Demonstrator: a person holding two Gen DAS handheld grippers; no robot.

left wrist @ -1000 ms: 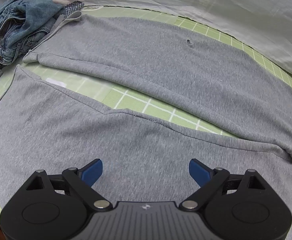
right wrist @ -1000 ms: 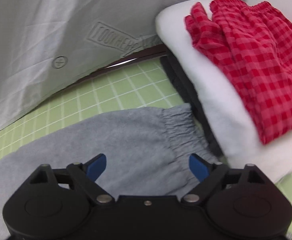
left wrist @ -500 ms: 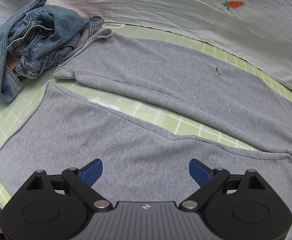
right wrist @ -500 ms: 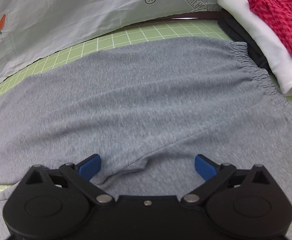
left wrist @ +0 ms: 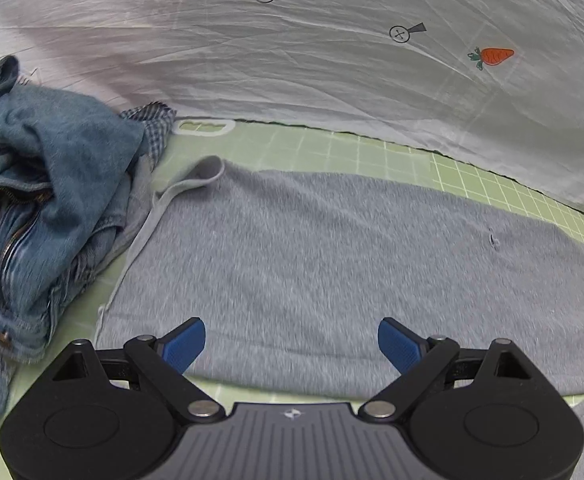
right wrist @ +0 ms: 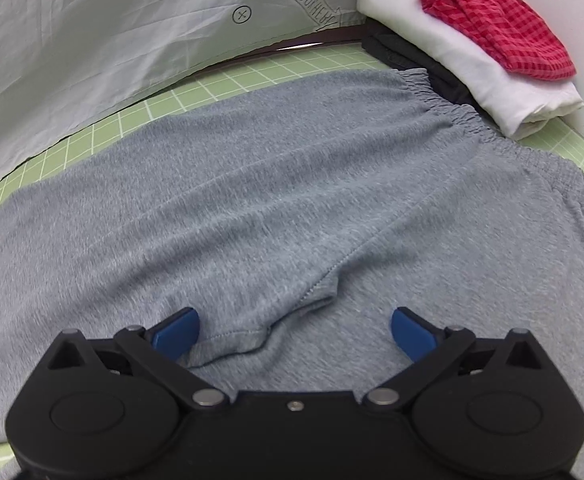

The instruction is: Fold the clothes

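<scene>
Soft, fuzzy knit grey sweatpants [left wrist: 331, 260] lie on a smooth matt green mat [left wrist: 371, 152] beside coarse denim jeans [left wrist: 44, 208].

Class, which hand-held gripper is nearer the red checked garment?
Right. The right hand-held gripper faces the red checked garment across the grey trousers; the left hand-held gripper sits by the jeans, garment unseen.

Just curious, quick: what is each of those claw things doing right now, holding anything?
Left gripper: open, holding nothing, above the grey sweatpants.
Right gripper: open, holding nothing, over the sweatpants' crotch seam.
</scene>
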